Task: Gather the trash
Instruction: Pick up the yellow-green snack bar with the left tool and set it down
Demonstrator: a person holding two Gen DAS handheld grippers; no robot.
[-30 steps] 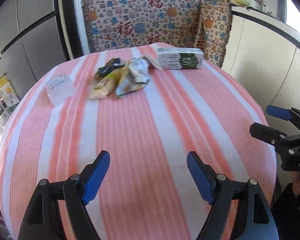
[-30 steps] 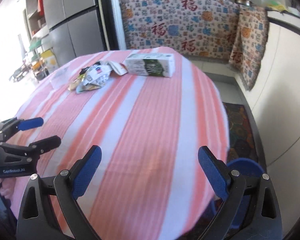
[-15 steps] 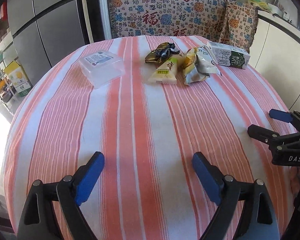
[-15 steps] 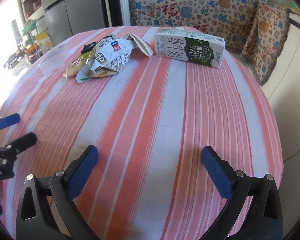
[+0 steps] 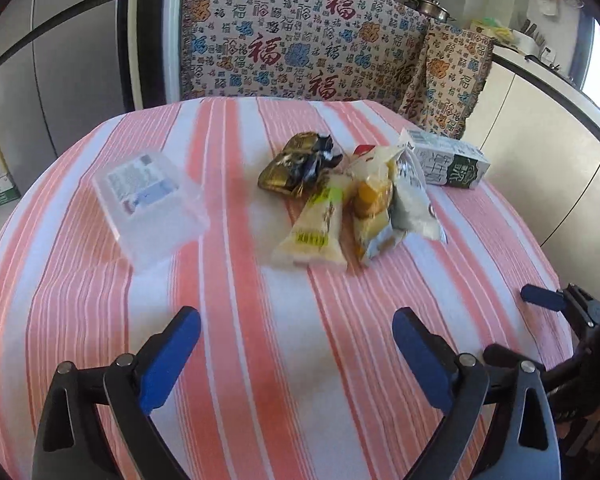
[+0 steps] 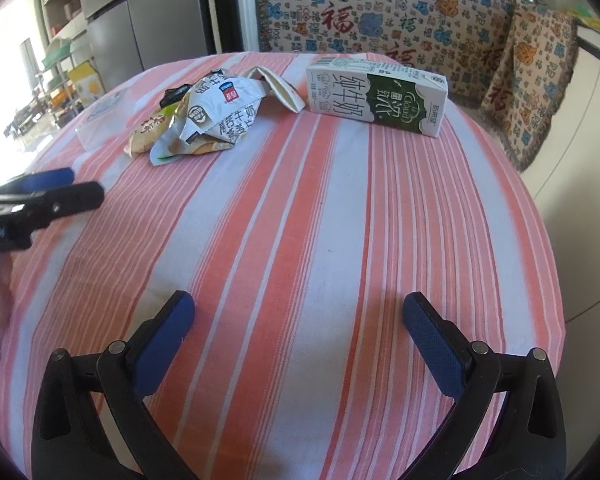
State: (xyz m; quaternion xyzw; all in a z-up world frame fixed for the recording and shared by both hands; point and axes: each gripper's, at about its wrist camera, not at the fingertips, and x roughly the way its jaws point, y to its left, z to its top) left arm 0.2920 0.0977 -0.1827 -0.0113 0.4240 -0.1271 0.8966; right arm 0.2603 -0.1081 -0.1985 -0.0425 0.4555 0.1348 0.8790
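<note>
Since every piece lies on the striped worktop (image 6: 340, 208), collecting looks unstarted — the carton (image 6: 376, 96) and tub (image 5: 150, 200) flank the wrappers (image 5: 340, 196) at its far side. Both the left gripper (image 5: 296, 354) and right gripper (image 6: 300, 336) hover short of them, jaws apart and empty.

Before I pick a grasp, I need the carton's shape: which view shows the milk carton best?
The right wrist view: the milk carton lies large, sharp and unobstructed, print readable. In the left wrist view it sits small at the table's far right, its near end hidden behind wrappers.
</note>
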